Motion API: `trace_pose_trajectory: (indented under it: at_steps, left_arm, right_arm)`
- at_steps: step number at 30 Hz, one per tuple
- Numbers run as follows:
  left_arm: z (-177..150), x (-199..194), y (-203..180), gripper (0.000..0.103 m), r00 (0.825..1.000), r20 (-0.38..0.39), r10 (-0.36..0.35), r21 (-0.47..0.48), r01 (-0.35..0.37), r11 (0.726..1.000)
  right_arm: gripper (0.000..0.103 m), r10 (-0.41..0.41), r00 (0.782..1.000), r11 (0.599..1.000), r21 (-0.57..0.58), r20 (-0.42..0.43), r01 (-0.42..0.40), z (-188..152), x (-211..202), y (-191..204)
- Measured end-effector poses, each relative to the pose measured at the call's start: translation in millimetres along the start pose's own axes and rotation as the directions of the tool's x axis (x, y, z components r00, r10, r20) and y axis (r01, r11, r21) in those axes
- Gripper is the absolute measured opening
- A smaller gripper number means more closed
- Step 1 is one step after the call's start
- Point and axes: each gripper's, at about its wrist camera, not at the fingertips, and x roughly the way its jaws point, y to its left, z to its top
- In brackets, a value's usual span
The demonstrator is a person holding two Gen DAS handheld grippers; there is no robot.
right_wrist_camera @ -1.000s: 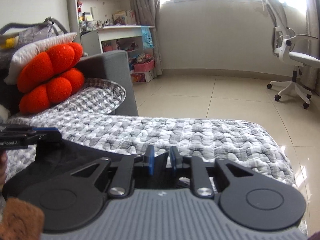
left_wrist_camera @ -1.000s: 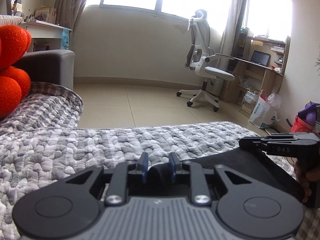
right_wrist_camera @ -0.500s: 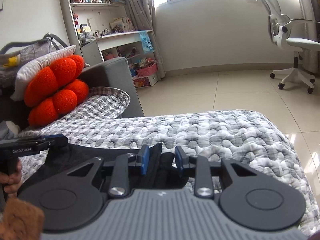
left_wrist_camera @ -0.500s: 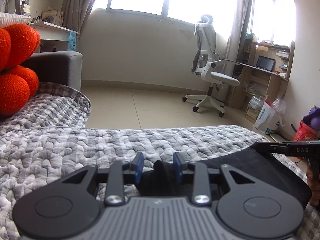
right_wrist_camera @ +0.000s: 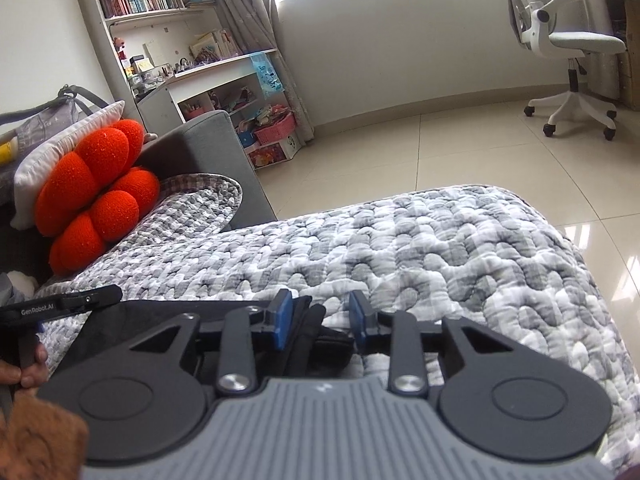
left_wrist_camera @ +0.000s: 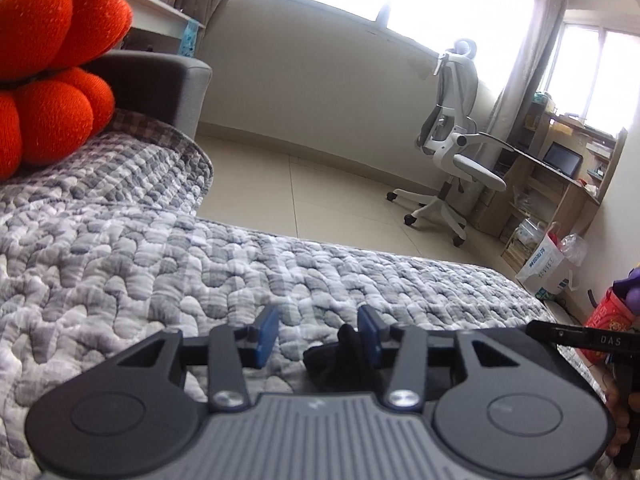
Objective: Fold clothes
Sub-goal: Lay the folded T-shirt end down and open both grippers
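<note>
A black garment (left_wrist_camera: 340, 360) lies on the grey quilted sofa cover (left_wrist_camera: 160, 264), mostly hidden under both grippers. My left gripper (left_wrist_camera: 318, 334) is open, its blue pads apart, with a bunched corner of the garment beside the right pad. My right gripper (right_wrist_camera: 320, 322) is open too, with folded black cloth (right_wrist_camera: 316, 336) lying loose between its pads. The right gripper shows at the left wrist view's right edge (left_wrist_camera: 592, 340). The left gripper shows at the right wrist view's left edge (right_wrist_camera: 60, 304).
An orange knot cushion (right_wrist_camera: 96, 196) rests against the grey sofa arm (right_wrist_camera: 208, 136) at the left. Beyond the sofa's front edge is tiled floor (left_wrist_camera: 340, 192), a white office chair (left_wrist_camera: 452, 140), a desk (left_wrist_camera: 560, 184) and a bookshelf (right_wrist_camera: 160, 20).
Both grippers have opened and let go of the black garment, which has dropped onto the cover. Both cameras have tilted and shifted slightly.
</note>
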Motion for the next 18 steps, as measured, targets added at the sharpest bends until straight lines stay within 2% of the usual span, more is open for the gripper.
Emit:
trace_pose_trajectory:
  at_steps: [3,6,8,10,12,14,18]
  left_arm:
    - [2.6,0.4,12.6,0.049,1.0,0.002,0.003,-0.106,-0.003,0.994]
    - [6.7,-10.3,26.6,0.048,1.0,0.012,0.0,-0.237,0.003,0.971]
    - [6.1,-33.1,18.7,0.049,0.998,0.059,-0.003,-0.213,0.015,0.977]
    - [1.6,-57.5,4.3,0.057,0.995,0.096,-0.017,-0.165,0.033,0.986]
    - [-9.9,-76.9,-18.0,0.058,0.994,0.098,-0.048,-0.112,0.059,0.992]
    - [-24.3,-88.6,-44.8,0.058,0.993,0.088,-0.075,-0.062,0.081,0.995]
    - [-52.3,-91.7,-87.3,0.057,0.994,0.081,-0.07,0.038,0.067,0.997]
  right_arm:
    - [0.032,0.011,0.999,1.0,0.019,0.033,-0.011,-0.7,-8.8,-4.3]
    - [0.034,-0.002,0.998,0.998,0.061,0.069,-0.003,-2.2,-21.9,-10.1]
    - [0.034,-0.032,0.995,0.996,0.084,0.09,0.024,-6.7,-35.3,-11.5]
    - [0.035,-0.049,0.992,0.995,0.092,0.116,0.038,-16.2,-54.9,-7.3]
    - [0.035,-0.026,0.989,0.994,0.109,0.146,0.01,-26.6,-75.3,0.2]
    - [0.035,0.038,0.985,0.992,0.114,0.167,-0.058,-34.3,-88.9,14.3]
    - [0.035,0.1,0.989,0.994,-0.044,0.109,-0.095,-42.8,-87.6,67.2]
